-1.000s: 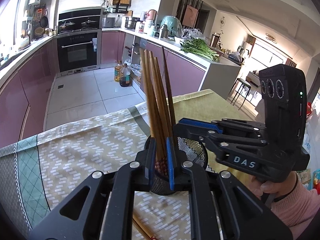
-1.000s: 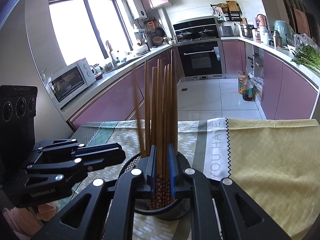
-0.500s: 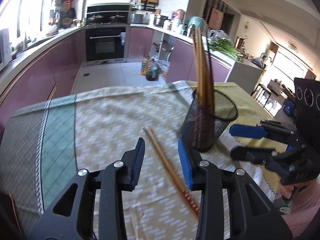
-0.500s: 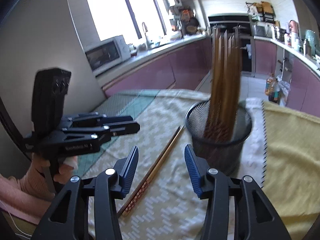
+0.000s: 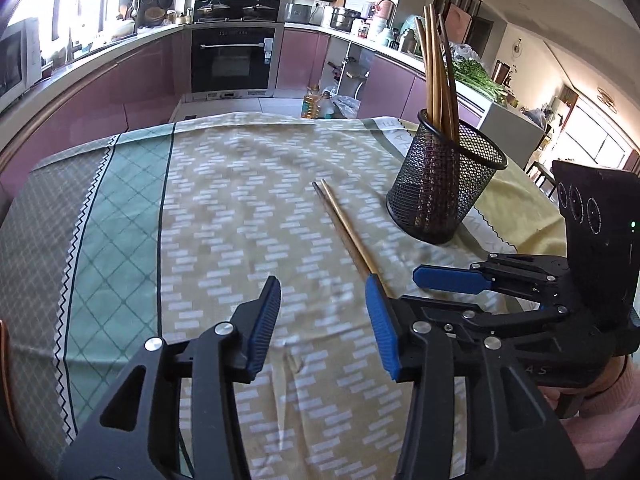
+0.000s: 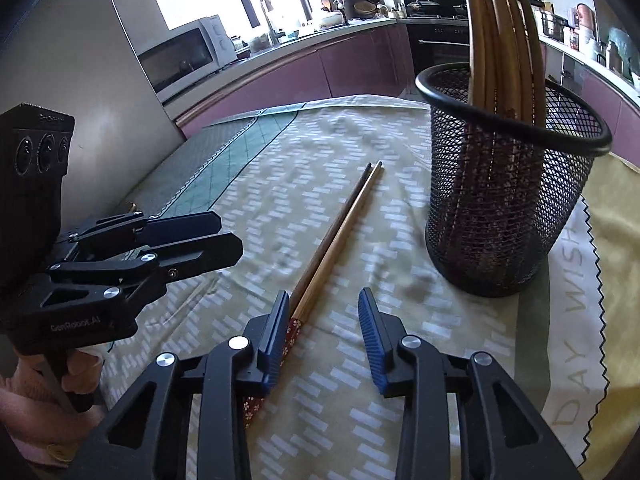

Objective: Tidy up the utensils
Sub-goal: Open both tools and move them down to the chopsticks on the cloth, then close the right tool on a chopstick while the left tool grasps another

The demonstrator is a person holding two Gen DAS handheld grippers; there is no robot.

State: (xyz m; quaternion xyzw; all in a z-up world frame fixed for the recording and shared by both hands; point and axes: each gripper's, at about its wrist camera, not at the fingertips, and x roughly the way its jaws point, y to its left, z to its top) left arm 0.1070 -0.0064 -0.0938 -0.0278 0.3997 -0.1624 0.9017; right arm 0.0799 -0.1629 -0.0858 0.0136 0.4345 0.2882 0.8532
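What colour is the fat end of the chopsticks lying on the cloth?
Red with tiny pale flowers, on the wooden chopsticks beside the black mesh cup; clearest in the right wrist view.

patterned tablecloth, oven, perhaps microwave

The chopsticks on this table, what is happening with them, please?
A person is sorting chopsticks with a handheld gripper in each hand. Several already stand in the black mesh holder. One pair of chopsticks lies flat on the tablecloth beside it. The left gripper is opening, with nothing between its fingers. The right gripper is closing, low over the red patterned end of the pair, which lies by its left finger, not yet gripped.
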